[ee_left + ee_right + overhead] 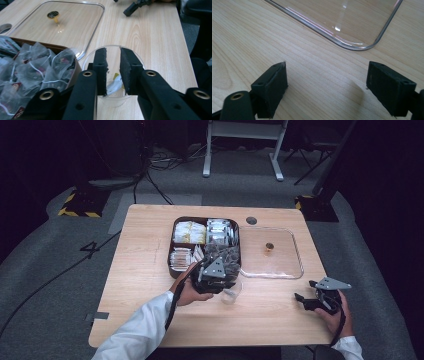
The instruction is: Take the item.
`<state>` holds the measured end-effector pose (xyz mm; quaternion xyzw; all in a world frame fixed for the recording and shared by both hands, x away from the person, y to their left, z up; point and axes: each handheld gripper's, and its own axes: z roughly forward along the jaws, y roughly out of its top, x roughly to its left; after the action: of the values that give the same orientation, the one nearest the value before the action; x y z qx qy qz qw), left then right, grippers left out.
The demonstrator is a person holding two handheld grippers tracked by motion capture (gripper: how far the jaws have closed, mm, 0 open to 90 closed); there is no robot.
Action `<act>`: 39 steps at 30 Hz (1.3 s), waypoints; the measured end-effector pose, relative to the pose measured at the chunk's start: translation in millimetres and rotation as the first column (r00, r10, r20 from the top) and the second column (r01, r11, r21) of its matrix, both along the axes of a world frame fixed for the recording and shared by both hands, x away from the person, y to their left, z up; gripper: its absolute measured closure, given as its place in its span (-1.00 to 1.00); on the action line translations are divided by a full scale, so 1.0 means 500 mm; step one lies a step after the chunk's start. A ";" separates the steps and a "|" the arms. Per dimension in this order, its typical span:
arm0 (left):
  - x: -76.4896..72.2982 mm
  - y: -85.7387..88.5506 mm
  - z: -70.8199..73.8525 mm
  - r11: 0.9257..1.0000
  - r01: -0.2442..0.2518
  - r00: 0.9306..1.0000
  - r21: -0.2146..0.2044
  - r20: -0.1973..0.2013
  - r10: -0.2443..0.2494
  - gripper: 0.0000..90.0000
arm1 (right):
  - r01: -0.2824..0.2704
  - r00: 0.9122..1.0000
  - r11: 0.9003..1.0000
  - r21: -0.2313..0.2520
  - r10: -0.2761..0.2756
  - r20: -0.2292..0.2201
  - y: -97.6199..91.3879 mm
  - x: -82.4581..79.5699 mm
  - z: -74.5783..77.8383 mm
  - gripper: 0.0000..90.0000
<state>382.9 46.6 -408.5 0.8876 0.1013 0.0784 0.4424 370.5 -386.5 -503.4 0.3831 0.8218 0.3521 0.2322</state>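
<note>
While the left tool (113,72) hangs over the clear cup (113,75), jaws slightly parted, tea bag (113,86) loose below: lift straight up. Right tool (327,90) spread, idle on tabletop (249,37).

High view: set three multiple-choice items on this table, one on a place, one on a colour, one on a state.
1. The clear lid lies:
A. left of the brown tray
B. right of the tray
C. on the tray

2. The lid's knob is:
A. blue
B. white
C. gold

3. The right gripper is:
A. open
B. shut on the lid
C. shut on a cup

Answers:
1 B, it lies flat on the table against the tray's right side.
2 C, it gleams gold.
3 A, its jaws stand wide apart over bare wood.
</note>
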 end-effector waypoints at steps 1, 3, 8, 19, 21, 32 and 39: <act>0.001 0.003 0.002 1.000 -0.006 1.000 0.002 0.001 0.006 0.62 | 0.000 1.000 1.000 0.000 0.000 0.000 0.000 0.000 0.000 -0.61; 0.003 0.009 0.004 1.000 -0.021 1.000 -0.001 0.004 0.021 0.55 | 0.000 1.000 1.000 0.000 0.000 0.000 0.000 0.000 0.000 -0.61; 0.006 0.021 0.010 0.999 -0.047 0.999 0.004 0.022 0.047 0.39 | 0.000 1.000 1.000 0.001 0.000 -0.001 0.000 0.000 0.000 -0.61; 0.001 0.056 0.031 0.996 -0.086 0.995 0.013 0.049 0.085 -0.01 | -0.001 1.000 1.000 0.001 0.001 -0.002 -0.001 0.001 0.000 -0.61; -0.001 0.061 0.033 0.995 -0.098 0.993 0.031 0.061 0.096 -0.11 | 0.000 1.000 1.000 0.002 0.000 -0.002 0.000 0.001 0.000 -0.61; -0.003 0.093 0.038 0.986 -0.154 0.986 0.055 0.076 0.150 -0.41 | 0.000 1.000 1.000 0.001 0.000 -0.002 0.000 0.000 0.000 -0.61; -0.008 0.121 0.034 0.981 -0.178 0.982 0.078 0.084 0.171 -0.52 | 0.000 1.000 1.000 0.000 0.000 0.000 0.000 0.000 0.000 -0.61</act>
<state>379.0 107.0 -391.3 0.8896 0.1584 0.1552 0.3993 370.7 -386.7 -503.4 0.3832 0.8219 0.3520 0.2319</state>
